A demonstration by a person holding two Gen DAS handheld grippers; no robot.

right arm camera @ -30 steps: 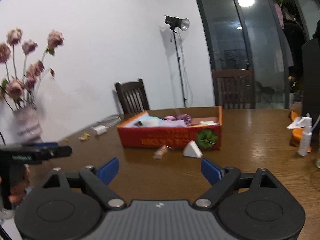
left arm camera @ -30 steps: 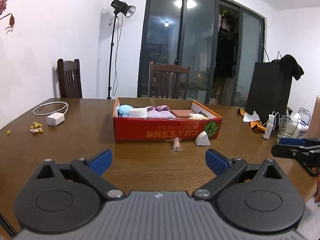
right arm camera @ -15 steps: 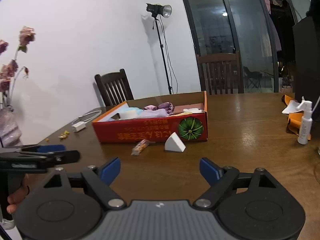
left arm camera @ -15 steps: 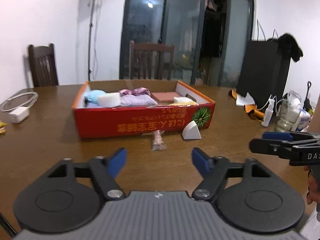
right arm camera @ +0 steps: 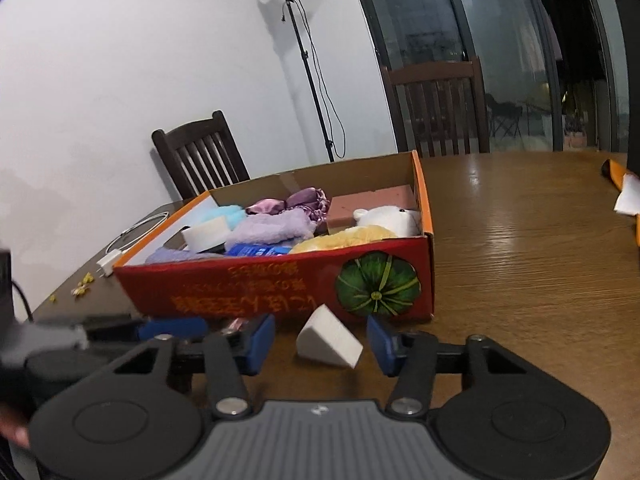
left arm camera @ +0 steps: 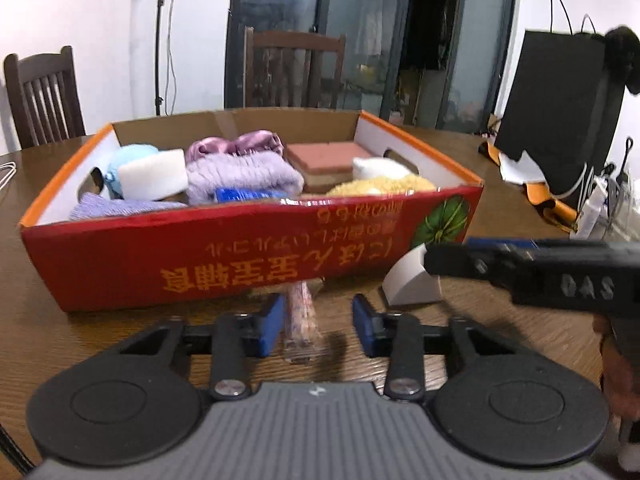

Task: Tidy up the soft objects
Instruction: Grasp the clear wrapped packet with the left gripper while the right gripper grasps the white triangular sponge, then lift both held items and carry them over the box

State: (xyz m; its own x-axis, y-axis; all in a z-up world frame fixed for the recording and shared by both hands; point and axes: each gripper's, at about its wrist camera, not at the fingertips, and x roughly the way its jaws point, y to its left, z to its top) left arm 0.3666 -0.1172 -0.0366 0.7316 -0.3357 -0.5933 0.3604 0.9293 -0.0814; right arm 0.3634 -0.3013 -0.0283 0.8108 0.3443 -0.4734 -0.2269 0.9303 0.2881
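A red cardboard box (left arm camera: pixel 248 256) (right arm camera: pixel 280 284) on the wooden table holds several soft things: purple towels, a white sponge, a pink sponge block, a yellow plush. A pink wrapped soft stick (left arm camera: pixel 301 320) lies on the table in front of the box, between the fingers of my left gripper (left arm camera: pixel 318 326), which is open around it. A white wedge sponge (right arm camera: pixel 329 338) (left arm camera: pixel 412 282) lies in front of the box, between the fingers of my right gripper (right arm camera: pixel 321 340), which is open. The right gripper also shows in the left wrist view (left arm camera: pixel 520 270).
Dark wooden chairs (left arm camera: pixel 294 68) (right arm camera: pixel 202 156) stand behind the table. A light stand (right arm camera: pixel 300 40) is by the wall. A white charger with cable (right arm camera: pixel 116 254) and yellow crumbs (right arm camera: pixel 82 284) lie left. A black bag (left arm camera: pixel 560 116) and bottles stand right.
Both grippers have moved forward and down toward the box. The left one has narrowed around the pink stick; the right one has narrowed around the white wedge.
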